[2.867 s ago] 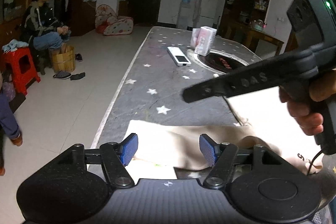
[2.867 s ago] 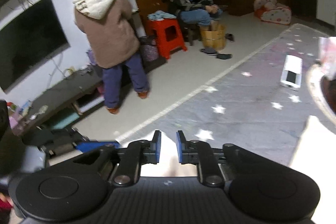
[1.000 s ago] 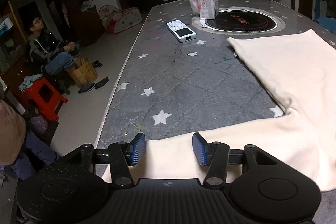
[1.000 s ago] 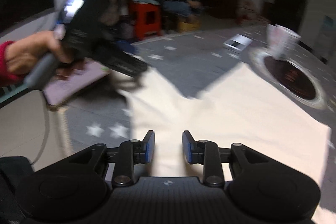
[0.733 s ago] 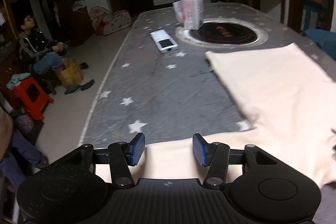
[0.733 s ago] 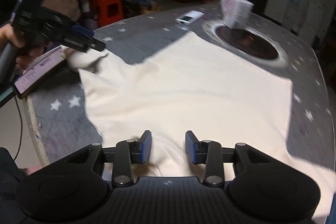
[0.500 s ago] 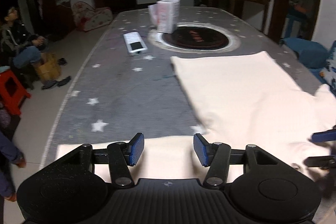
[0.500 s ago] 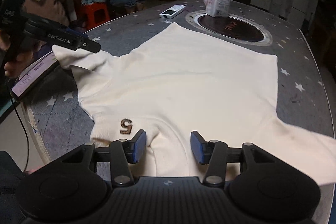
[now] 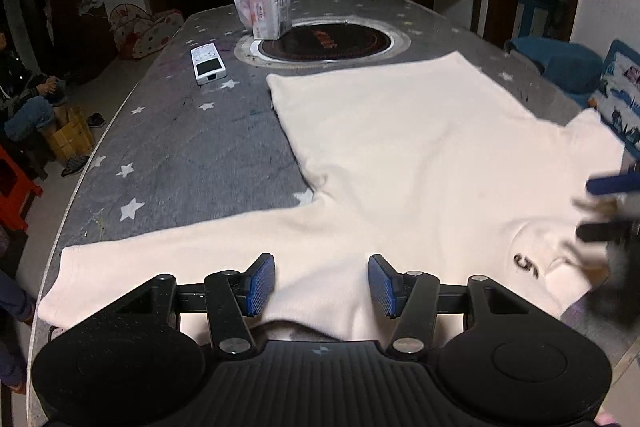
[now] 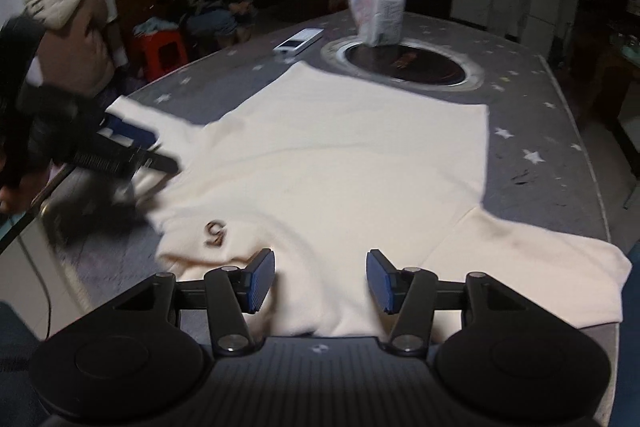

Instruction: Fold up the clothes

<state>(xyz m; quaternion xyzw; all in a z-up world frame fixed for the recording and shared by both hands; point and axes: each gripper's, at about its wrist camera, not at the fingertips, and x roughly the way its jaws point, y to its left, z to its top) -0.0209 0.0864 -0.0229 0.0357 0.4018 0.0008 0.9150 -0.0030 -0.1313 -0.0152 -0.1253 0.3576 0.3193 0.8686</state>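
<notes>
We see cream sweater (image 9: pixel 420 155) flat on bench (image 9: pixel 192 147), left gripper (image 9: pixel 321 285) spread over its sleeve, right gripper (image 10: pixel 320 281) jaws just opened, spread over its collar end, pinching nothing

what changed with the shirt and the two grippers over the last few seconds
The cream shirt went from bunched near the table edge to spread flat, sleeves out to both sides. The right gripper, nearly shut about three seconds ago, has just been opening; the shirt lies below its fingers, not pinched. The left gripper stayed open. The remote, tissue pack and table stayed put.
</notes>
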